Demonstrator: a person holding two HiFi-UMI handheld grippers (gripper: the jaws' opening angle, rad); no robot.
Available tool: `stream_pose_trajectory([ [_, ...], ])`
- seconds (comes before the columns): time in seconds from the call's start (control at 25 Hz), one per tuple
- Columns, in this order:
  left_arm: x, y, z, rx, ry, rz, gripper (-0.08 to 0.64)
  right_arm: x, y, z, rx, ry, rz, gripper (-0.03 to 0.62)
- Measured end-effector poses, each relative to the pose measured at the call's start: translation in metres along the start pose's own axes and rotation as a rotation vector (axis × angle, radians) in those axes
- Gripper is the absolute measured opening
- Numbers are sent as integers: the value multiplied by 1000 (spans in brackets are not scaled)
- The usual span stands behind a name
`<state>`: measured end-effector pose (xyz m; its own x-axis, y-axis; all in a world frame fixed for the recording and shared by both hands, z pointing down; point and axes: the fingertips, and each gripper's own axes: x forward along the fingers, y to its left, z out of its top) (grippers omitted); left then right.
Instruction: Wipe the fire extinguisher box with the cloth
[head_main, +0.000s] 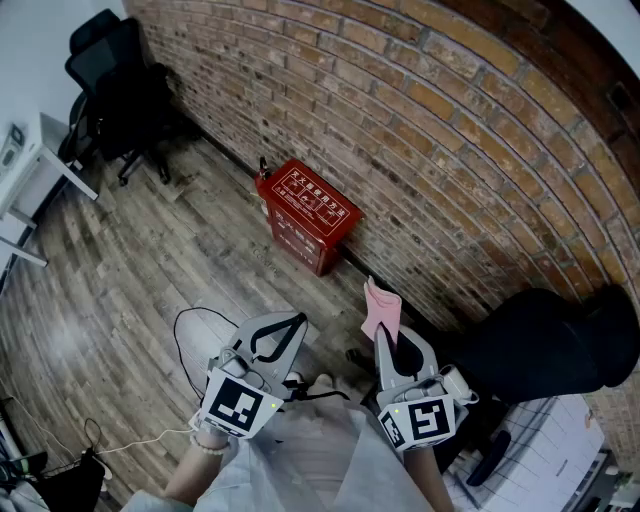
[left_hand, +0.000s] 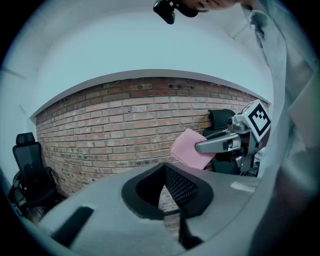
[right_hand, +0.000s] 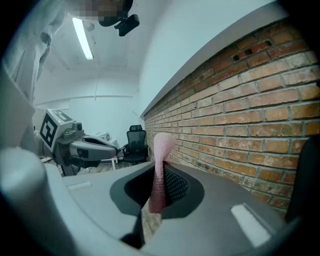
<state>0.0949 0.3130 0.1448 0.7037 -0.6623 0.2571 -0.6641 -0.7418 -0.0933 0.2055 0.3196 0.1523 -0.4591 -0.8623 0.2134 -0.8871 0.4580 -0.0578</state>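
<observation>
Brick wall (head_main: 450, 150); cloth (head_main: 381, 306) jutting from tool (head_main: 384, 335)

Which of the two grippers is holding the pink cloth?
The right gripper: its jaws are shut on the pink cloth. The left gripper is shut with nothing between its jaws.

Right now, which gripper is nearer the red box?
Left, slightly, by the head view. The left gripper, shut and empty, is straight in front of the red box. The right gripper, holding the pink cloth, is off to its right. Neither touches it.
</observation>
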Motion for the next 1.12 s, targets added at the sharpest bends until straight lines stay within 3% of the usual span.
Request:
stream_pose_trajectory([
  [1.12,-29,8,-4,16,-24,-22,-2,-7,25,-3,6,-6,-56,26],
])
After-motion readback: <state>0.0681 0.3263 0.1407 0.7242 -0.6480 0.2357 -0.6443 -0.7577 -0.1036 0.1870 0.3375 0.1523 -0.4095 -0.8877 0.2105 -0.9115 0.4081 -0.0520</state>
